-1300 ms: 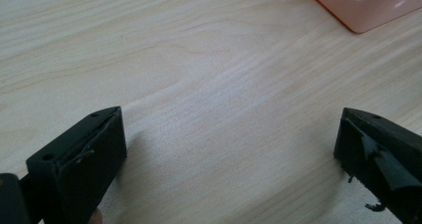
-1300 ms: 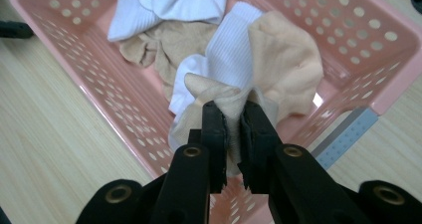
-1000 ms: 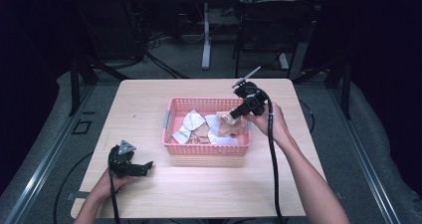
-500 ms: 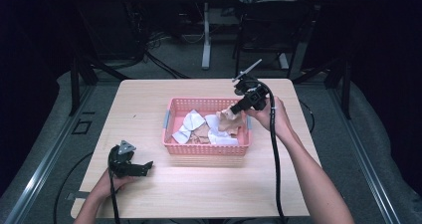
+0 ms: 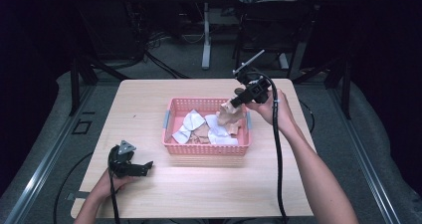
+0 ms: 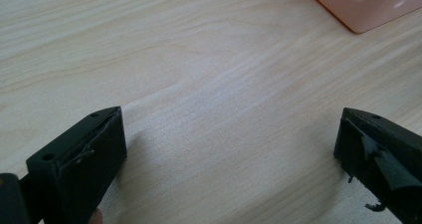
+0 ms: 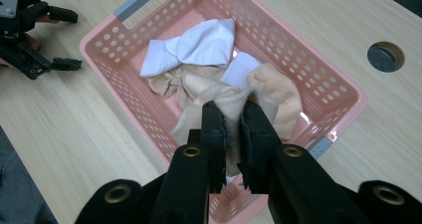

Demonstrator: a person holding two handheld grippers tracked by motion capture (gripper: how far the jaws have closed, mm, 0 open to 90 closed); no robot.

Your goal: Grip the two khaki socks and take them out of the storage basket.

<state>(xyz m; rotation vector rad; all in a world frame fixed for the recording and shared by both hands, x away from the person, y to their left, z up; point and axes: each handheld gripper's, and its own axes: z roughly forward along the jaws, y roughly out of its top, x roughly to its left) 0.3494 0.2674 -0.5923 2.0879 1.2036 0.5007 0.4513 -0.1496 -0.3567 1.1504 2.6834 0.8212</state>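
A: Item one, right hand-held gripper point(image 7: 230, 134)?
B: Jaws clamped on a beige stocking point(image 7: 226, 104), raised above the right end of the pink basket point(image 5: 171, 134) on the desk point(image 5: 139, 104). The cloth hangs from the jaws down toward the pile.

A: Basket contents?
B: White socks point(image 7: 204, 42), more beige pieces point(image 7: 276, 92), loosely heaped. Whether the held piece snags another is hard to tell.

A: Left hand-held gripper point(image 5: 130, 165)?
B: Resting on the desk near its front left, jaws wide apart, nothing between them.

A: Handling advice?
B: Probably lift straight up until the trailing end clears the rim, keeping the pinch firm; thin fabric slips.

A: Edges, free space?
B: Basket walls stand close on both sides of the cloth. Bare desk lies in front of the basket and to its left; a cable hole point(image 7: 385, 56) lies beyond the right end.
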